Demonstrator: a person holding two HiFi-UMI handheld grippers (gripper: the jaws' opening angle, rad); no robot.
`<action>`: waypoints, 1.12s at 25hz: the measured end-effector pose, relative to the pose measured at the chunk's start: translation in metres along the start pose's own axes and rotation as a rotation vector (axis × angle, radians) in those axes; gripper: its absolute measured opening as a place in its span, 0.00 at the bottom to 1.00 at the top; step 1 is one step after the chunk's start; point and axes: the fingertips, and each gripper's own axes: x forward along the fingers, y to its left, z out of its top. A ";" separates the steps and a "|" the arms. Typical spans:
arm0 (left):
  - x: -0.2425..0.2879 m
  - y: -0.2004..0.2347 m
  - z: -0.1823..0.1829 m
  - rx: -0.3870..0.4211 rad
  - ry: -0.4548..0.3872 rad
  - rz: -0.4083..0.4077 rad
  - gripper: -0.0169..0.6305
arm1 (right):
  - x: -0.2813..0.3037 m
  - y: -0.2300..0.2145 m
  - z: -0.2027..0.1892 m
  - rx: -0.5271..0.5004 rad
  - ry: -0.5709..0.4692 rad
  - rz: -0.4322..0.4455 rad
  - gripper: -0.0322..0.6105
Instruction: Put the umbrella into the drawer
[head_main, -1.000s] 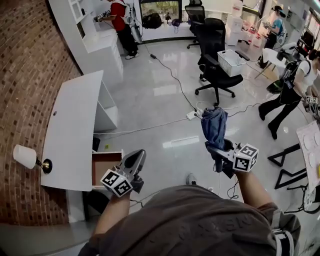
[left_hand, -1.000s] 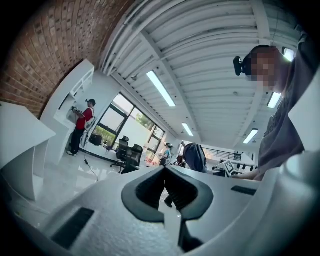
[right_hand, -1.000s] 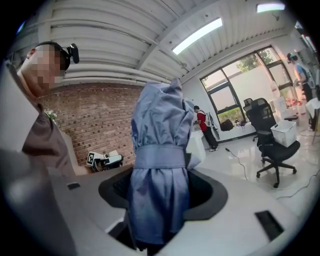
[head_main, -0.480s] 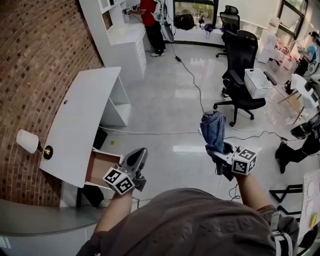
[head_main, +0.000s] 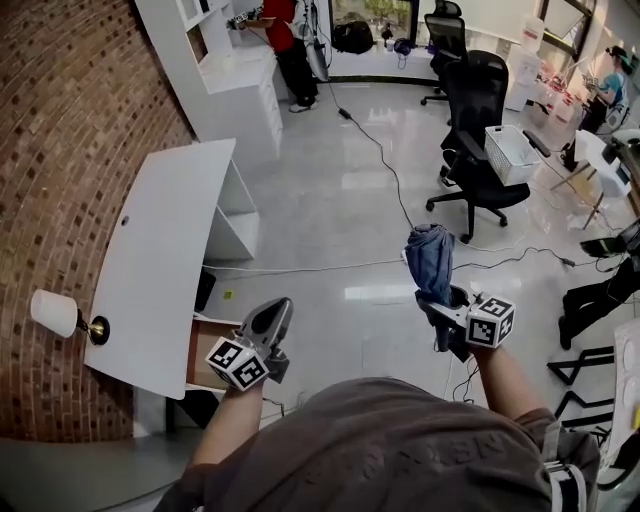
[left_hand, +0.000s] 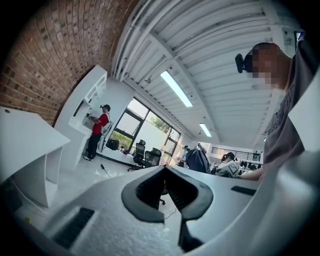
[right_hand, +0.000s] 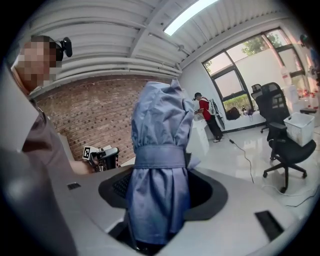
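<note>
Folded blue umbrella (head_main: 430, 262), strapped, upright, brown drawer (head_main: 205, 345) pulled open

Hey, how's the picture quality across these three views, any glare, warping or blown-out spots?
Head view: the fisheye bends the brick wall, and white glare patches sit on the glossy floor. Left gripper view: black vignette corners, and the ceiling light strip is blown out. Right gripper view: the umbrella is sharp, the windows washed out.

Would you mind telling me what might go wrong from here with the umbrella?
1. The right tongs grip the umbrella low, with it upright; it may tip or slip when turned.
2. The drawer shows only partly beyond the desk; the umbrella may catch the edge.
3. A cable crosses the floor nearby: a trip hazard.
</note>
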 end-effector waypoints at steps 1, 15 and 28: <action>-0.005 0.007 0.002 -0.003 -0.005 0.007 0.02 | 0.006 0.002 0.000 -0.007 0.008 -0.004 0.44; -0.140 0.090 -0.016 -0.063 -0.135 0.330 0.02 | 0.188 0.061 0.010 -0.348 0.270 0.238 0.44; -0.333 0.088 -0.063 -0.154 -0.277 0.759 0.02 | 0.365 0.215 -0.089 -0.783 0.562 0.672 0.44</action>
